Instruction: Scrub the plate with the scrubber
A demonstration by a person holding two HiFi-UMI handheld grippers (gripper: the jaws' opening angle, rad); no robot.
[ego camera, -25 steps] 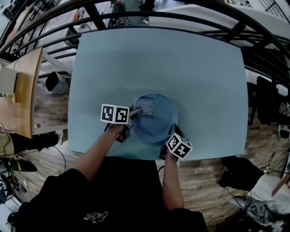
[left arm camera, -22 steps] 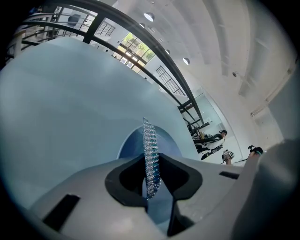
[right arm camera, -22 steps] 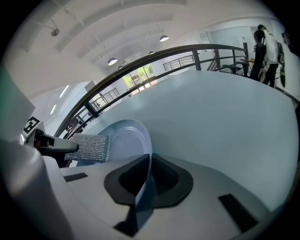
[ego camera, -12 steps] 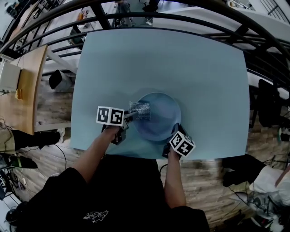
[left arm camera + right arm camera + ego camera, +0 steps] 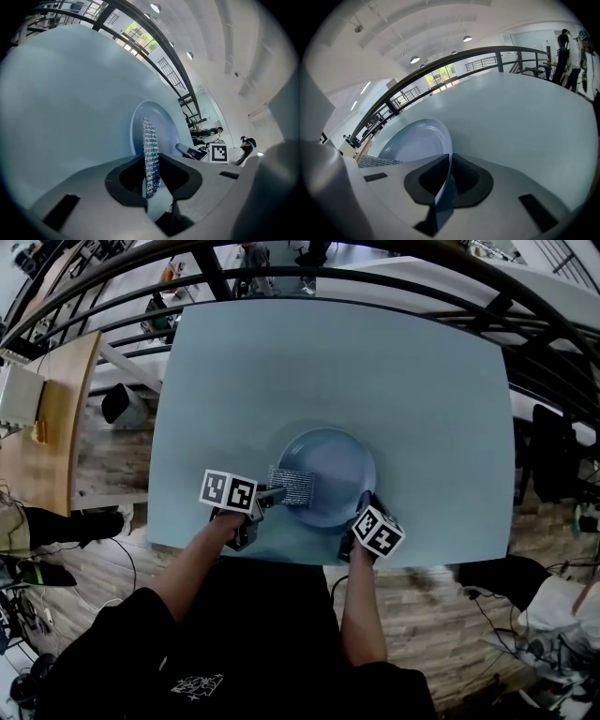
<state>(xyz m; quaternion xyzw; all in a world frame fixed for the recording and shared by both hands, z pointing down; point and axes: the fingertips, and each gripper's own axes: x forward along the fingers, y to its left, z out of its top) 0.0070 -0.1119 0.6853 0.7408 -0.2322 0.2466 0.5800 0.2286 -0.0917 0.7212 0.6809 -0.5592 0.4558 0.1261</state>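
Plate [image 5: 337, 460] lies near table [image 5: 281, 362] near edge. Right gripper [image 5: 362, 509] clamps its near-right rim; plate looks rigid, smooth, likely slippery, so rim pinch suits. Left gripper [image 5: 272, 493] pinches scrubber [image 5: 292, 486] over plate's left rim; scrubber looks thin, flexible, light.

Part of plate [image 5: 337, 454] rim hidden under scrubber [image 5: 292, 486], right gripper [image 5: 362, 507].
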